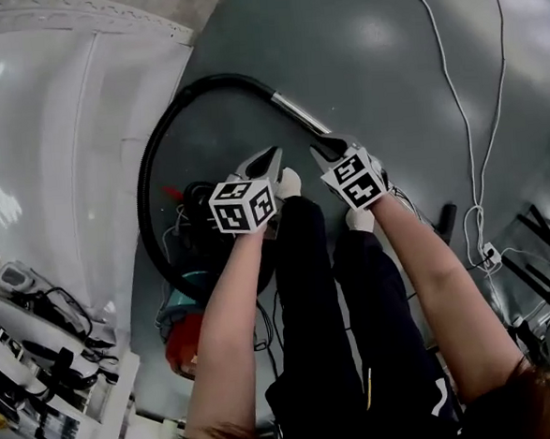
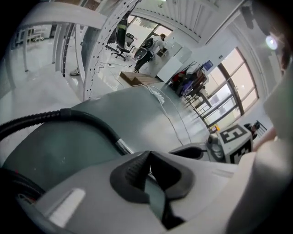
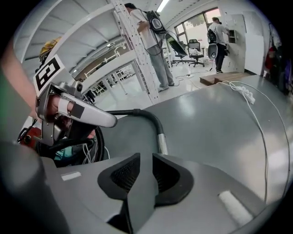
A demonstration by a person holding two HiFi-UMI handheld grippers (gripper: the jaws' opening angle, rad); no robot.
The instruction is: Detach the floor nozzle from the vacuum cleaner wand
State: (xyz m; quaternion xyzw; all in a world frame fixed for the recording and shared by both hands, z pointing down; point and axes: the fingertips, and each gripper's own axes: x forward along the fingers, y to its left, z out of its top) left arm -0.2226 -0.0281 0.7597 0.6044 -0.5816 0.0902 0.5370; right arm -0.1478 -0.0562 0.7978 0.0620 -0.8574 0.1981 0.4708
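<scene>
- Left hand-held gripper (image 1: 271, 156): closed pad to pad with nothing between; angled down toward the grey floor (image 1: 386, 56).
- Right hand-held gripper (image 1: 323, 148): parted to a narrow gap and empty; sits just beside the left one.
- Vacuum cleaner wand (image 1: 298, 112): metal tube lying on the floor directly ahead of both grippers. Near end meets the right gripper's tips in the head view; contact not determinable.
- Black hose (image 1: 153, 147): joins the wand's far end, then loops left and back toward the person's legs.

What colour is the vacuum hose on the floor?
The hose is black, ending in a silver tube; head view shows it best.
</scene>
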